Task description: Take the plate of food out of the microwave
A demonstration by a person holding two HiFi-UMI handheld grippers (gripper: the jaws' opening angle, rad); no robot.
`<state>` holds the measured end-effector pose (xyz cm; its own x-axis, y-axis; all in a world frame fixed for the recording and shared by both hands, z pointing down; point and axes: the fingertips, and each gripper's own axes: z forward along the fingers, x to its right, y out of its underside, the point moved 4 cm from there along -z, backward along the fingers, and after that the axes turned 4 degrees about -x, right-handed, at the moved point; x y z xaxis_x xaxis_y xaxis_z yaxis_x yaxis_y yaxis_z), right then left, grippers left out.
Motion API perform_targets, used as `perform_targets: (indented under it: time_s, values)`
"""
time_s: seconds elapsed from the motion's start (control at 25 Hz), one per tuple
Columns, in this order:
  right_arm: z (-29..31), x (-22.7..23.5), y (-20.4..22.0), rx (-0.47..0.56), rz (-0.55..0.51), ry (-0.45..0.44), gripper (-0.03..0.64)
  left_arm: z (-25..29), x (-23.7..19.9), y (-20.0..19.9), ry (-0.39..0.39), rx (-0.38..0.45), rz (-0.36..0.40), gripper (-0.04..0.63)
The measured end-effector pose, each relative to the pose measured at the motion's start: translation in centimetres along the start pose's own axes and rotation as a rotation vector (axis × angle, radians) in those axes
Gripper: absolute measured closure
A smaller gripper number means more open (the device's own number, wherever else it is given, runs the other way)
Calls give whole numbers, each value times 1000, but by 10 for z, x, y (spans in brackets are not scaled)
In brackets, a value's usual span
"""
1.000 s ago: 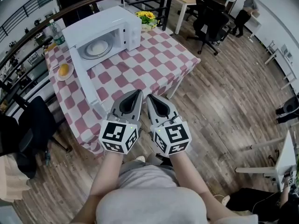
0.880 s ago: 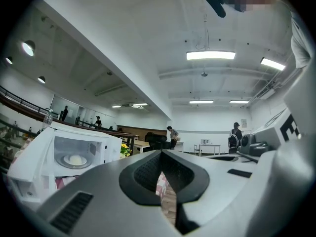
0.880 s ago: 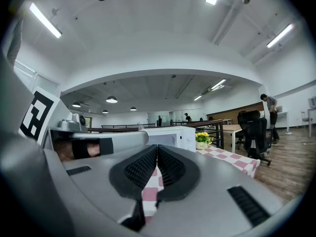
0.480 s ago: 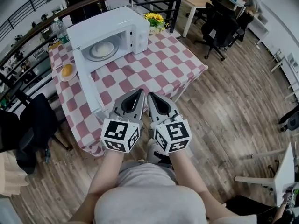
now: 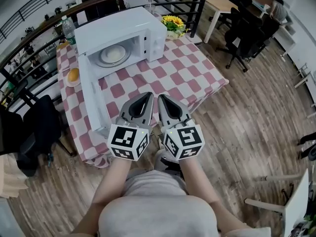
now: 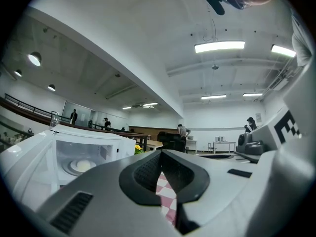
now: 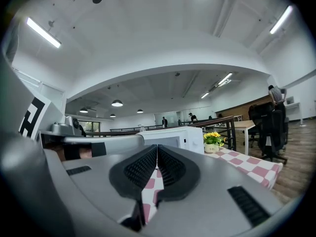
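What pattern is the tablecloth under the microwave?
The tablecloth is pink-and-white checked, clearest in the head view.

White plate of food point(image 5: 113, 54) inside open microwave point(image 5: 121, 36).

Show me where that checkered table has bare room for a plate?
The widest bare stretch of the table lies in front of the microwave, between its open door and the right edge, this side of the flowers. The left strip is crowded: the door, a small plate and a bottle.
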<state>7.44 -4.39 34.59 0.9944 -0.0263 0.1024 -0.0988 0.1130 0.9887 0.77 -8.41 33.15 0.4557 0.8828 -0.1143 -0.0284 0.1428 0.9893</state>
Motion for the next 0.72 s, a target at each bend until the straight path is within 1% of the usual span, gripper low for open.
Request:
perform_targets:
  time_s: [0.28,0.72]
  values:
    - [42,22,-7,-12,-3,-85,591,33,-21,-6,-65,8,-9,592]
    - [96,49,-11,-44,-2,-231,591,71,-52,-7,-214,7,-46,592]
